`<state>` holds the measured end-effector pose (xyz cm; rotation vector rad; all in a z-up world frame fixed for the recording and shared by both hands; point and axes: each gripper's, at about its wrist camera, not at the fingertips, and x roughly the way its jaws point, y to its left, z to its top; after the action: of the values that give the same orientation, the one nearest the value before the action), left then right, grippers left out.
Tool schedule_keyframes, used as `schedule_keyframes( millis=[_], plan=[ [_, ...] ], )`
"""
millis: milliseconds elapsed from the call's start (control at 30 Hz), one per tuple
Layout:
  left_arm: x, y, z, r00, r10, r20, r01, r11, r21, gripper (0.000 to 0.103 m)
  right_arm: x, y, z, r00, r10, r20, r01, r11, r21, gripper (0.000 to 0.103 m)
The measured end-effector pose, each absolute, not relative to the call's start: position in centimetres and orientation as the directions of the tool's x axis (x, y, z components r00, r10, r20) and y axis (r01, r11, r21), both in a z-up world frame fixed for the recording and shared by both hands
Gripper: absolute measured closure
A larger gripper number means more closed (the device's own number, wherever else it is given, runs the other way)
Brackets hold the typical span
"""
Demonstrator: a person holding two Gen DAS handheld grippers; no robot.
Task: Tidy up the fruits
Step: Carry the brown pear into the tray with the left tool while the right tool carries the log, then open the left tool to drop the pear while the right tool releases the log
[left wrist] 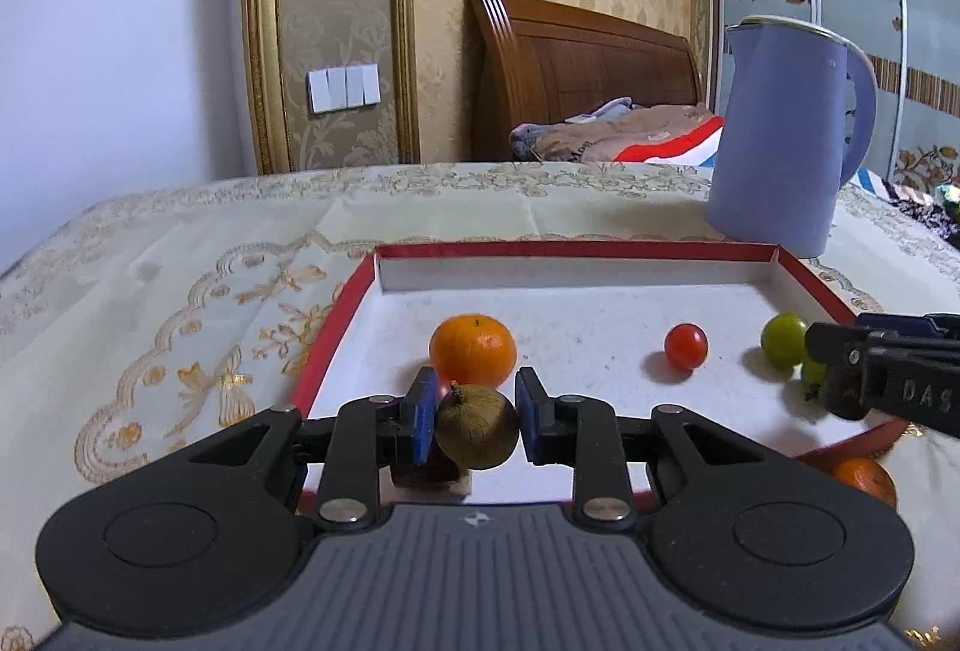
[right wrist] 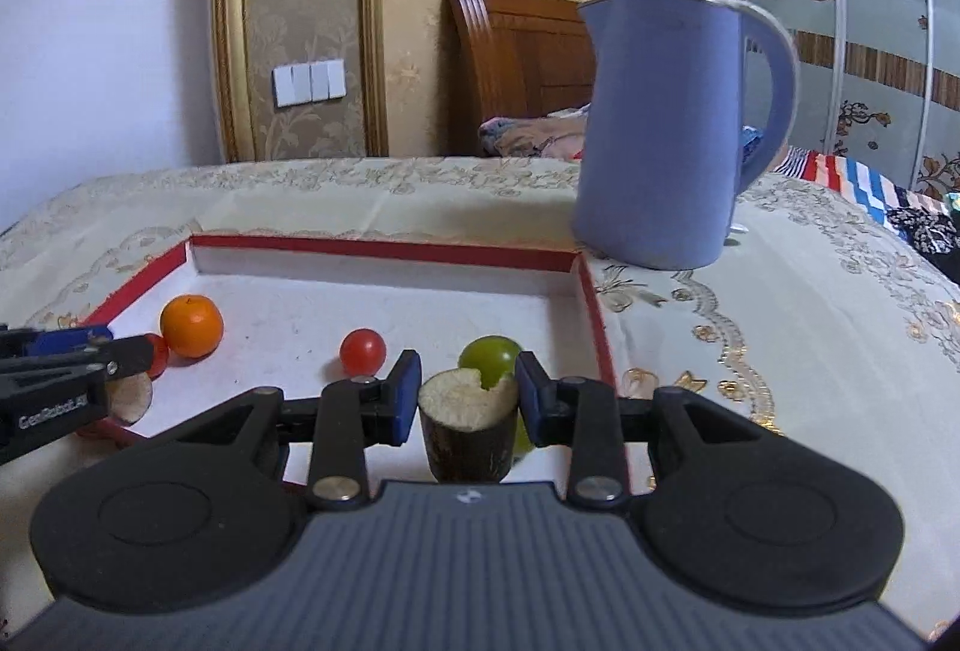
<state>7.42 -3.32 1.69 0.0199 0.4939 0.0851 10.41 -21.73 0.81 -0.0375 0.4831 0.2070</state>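
Since both tools already carry fruit, what matters is where bare tray floor lies from each of them. On the embroidered cream cloth of the tabletop (left wrist: 180,291) sits a shallow cardboard tray with a red rim and white inside (left wrist: 570,250).

At its near left, the left tool (left wrist: 474,411) is clenched on a small round brown fruit with a stub of stem (left wrist: 477,432), one blue pad on each flank, held above the tray's near edge. A dark piece with a pale edge lies under it; I cannot tell what it is. Straight ahead, just beyond the brown fruit, rests a round orange mandarin (left wrist: 473,348), so the way forward looks blocked. The free floor is ahead and to the right, between the mandarin and a small red cherry tomato (left wrist: 686,346).

Further right sits a round green fruit (left wrist: 783,339), with a smaller green one just beside it.

At the tray's near right, the right tool (right wrist: 467,393) is clamped on a short dark-skinned stalk segment with a pale, notched cut face (right wrist: 468,435). Its long axis stands upright, cut end up. The green fruit lies directly behind it, so I judge its clearest landing spot to be ahead and leftward, toward the tomato. Each tool is nearest its own side, and the open middle strip is shared.
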Motion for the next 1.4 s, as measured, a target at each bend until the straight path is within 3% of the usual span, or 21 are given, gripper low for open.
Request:
schedule_keyframes(
  millis=[233,600,1233,1333,1400],
  plan=[
    [8.7,-3.9,1.6,0.874,0.103,-0.475,-0.093,0.995,0.045,0.076,11.9,-20.3,-0.3,0.819,0.217,-0.531,-0.254,0.967,0.004,0.071],
    [10.4,-4.3,0.7,0.853,0.141,-0.503,-0.124,0.99,0.068,0.076,13.3,-19.3,-0.5,0.83,0.185,-0.526,-0.237,0.971,-0.032,0.071],
    [10.9,-3.9,0.3,0.864,0.204,-0.461,-0.176,0.979,0.104,0.075,15.3,-18.4,-0.6,0.871,0.106,-0.481,-0.184,0.976,-0.118,0.071],
    [11.0,-3.8,0.1,0.854,0.232,-0.466,-0.198,0.973,0.12,0.052,15.5,-18.7,-0.6,0.88,0.082,-0.467,-0.155,0.98,-0.121,0.071],
    [11.2,-3.4,0.1,0.848,0.228,-0.479,-0.205,0.974,0.1,0.047,15.5,-18.8,-0.6,0.881,0.082,-0.466,-0.151,0.982,-0.113,0.071]
  ],
)
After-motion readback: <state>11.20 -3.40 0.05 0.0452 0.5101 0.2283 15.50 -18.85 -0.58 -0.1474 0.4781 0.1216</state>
